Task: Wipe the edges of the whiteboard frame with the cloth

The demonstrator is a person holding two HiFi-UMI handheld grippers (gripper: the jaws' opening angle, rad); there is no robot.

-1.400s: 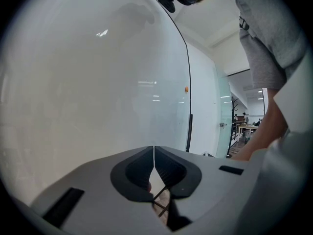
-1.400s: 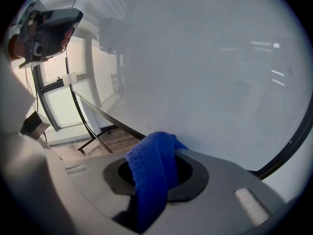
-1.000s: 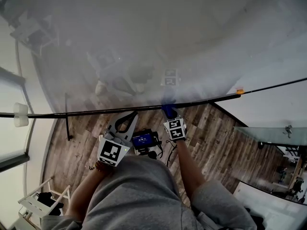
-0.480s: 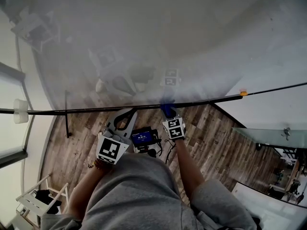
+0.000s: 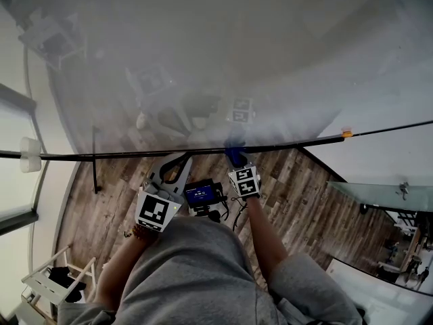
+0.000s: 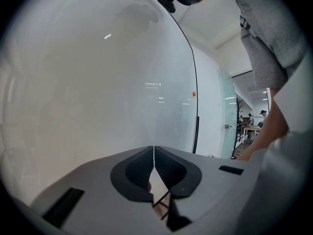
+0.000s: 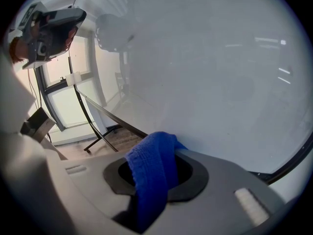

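Okay, we see right claw (image 7: 160,170) clamped on cloth (image 7: 146,190) at the frame (image 5: 135,154); left claw (image 6: 154,161) pinched closed, empty, just left of it.

Blocked straight ahead by the whiteboard (image 5: 203,59), spread across the upper head view from side to side. Bounded below by its black frame edge (image 5: 122,156), with the right tool (image 5: 236,158) and its clamped blue cloth (image 5: 235,154) up at that edge and the left tool (image 5: 179,157) just beside, jaws together on nothing. Open rightward along the edge as far as a small orange tab (image 5: 347,133). Leftward, interrupted by a black stand leg (image 5: 95,175) under the edge and a white block (image 5: 28,156) on it farther out. Open beneath the edge, above the wooden floor (image 5: 304,195). Hemmed at far right by a glass partition (image 5: 372,188), at lower left by a white rack (image 5: 51,283). Crowded between the tools by a small device (image 5: 203,195) with a blue screen.
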